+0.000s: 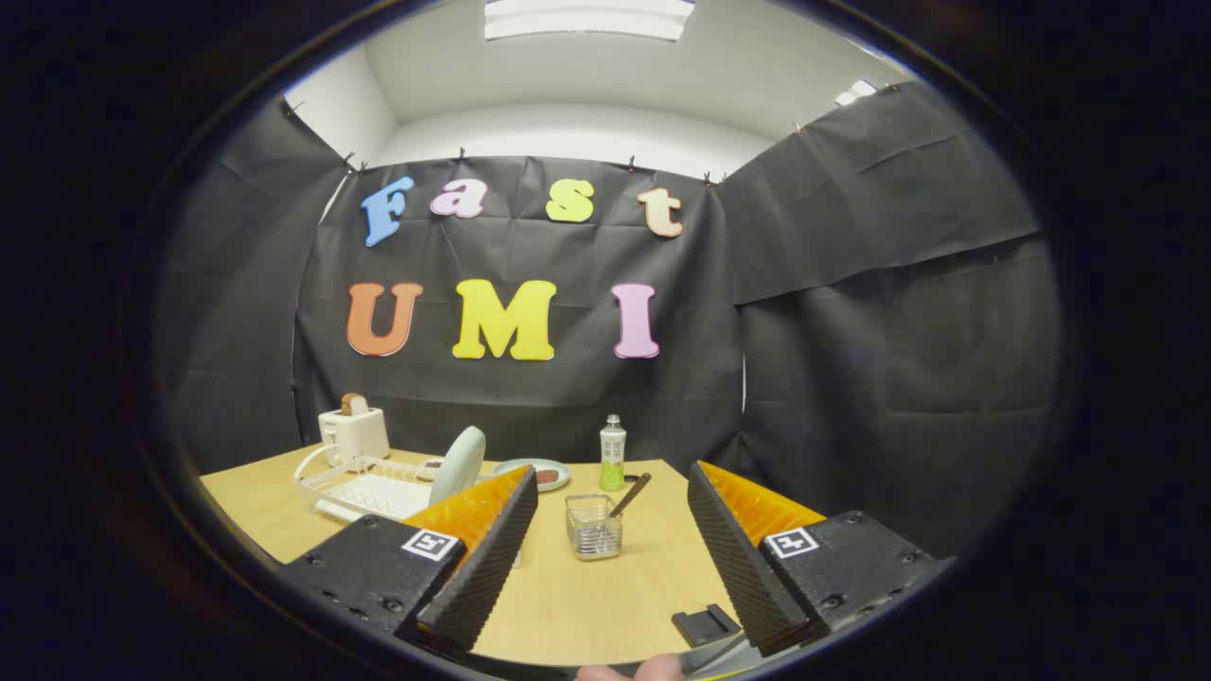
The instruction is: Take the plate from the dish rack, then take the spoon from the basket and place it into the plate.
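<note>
**Plate first: a clean approach to the rack**

Gripper view: the tool (pixel 613 558) stood wide, its two black ribbed fingers (pixel 482 567) spread well apart with nothing between them, held above the near edge of the pale wooden table (pixel 577 605). The round pale-green plate (pixel 459 463) stood upright on its edge in the white wire dish rack (pixel 364 487) toward the table's far left corner, beyond the left finger. The small clear wire-sided basket (pixel 593 526) sat mid-table, just ahead of the fingers, with the dark-handled spoon (pixel 630 494) leaning out of it toward the far right.

Judged from this, the plate step had not begun. Doing it well would call for swinging left and taking the plate's upper rim squarely, then lifting straight up so the rack does not drag along.

The tool looked level and aimed forward, toward the basket rather than the rack.
</note>
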The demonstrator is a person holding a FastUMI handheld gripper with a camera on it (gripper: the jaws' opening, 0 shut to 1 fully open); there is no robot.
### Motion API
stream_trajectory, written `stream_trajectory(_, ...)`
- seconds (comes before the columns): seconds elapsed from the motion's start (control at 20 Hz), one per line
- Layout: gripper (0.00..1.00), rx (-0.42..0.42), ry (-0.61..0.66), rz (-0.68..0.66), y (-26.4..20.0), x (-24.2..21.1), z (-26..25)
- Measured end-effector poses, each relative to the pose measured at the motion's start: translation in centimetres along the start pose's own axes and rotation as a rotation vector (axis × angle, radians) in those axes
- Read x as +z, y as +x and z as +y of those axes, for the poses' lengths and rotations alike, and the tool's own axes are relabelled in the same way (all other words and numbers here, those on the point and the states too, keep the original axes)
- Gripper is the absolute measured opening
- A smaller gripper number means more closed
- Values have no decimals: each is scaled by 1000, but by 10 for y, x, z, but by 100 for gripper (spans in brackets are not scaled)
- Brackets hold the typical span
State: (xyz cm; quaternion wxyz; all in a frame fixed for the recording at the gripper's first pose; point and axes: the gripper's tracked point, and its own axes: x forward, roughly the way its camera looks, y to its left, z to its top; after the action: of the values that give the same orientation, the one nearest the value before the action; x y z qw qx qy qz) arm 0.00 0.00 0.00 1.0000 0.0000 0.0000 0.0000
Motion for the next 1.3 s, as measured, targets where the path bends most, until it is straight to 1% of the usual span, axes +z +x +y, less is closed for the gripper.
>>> stream_trajectory(0.2, 100, 10, 25, 10, 3, -3, 9)
stream_trajectory(0.85, 100, 4, 27, 2, 7, -2, 15)
stream_trajectory(1.3, 100, 46, 23, 15, 20, -7, 44)
